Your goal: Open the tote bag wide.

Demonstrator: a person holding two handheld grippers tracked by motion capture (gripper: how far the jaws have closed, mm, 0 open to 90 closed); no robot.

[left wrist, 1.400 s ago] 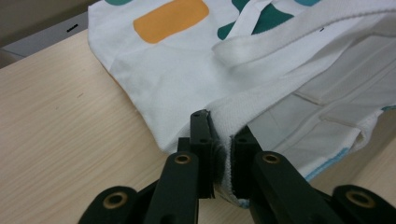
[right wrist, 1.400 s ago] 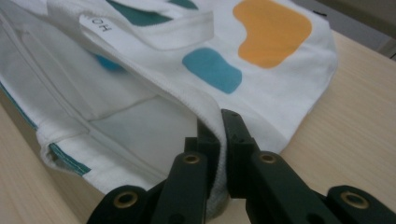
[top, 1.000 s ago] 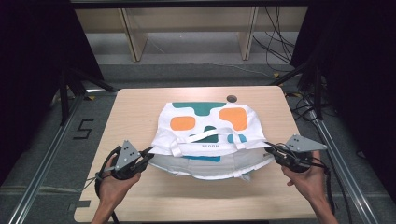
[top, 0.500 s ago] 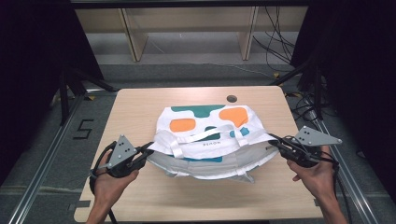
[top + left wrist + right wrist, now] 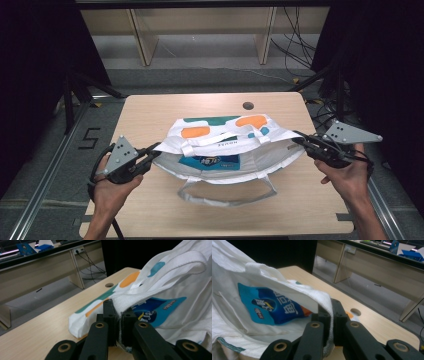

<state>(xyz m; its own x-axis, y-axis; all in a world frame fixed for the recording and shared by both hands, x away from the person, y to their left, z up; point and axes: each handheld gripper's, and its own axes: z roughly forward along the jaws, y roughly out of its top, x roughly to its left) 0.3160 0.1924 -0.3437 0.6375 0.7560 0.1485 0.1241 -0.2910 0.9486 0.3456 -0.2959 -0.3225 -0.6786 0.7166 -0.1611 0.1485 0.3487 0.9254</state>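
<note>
Wooden table, round hole beyond white tote bag; left gripper, right gripper pinching bag rim at opposite ends; 2 bench legs behind table.

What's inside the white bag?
Inside the white bag lies a blue packet with writing on it. The cloth covers its far end and anything deeper. Each claw, left and right, pinches the bag's rim.

Bare table around bag
</note>
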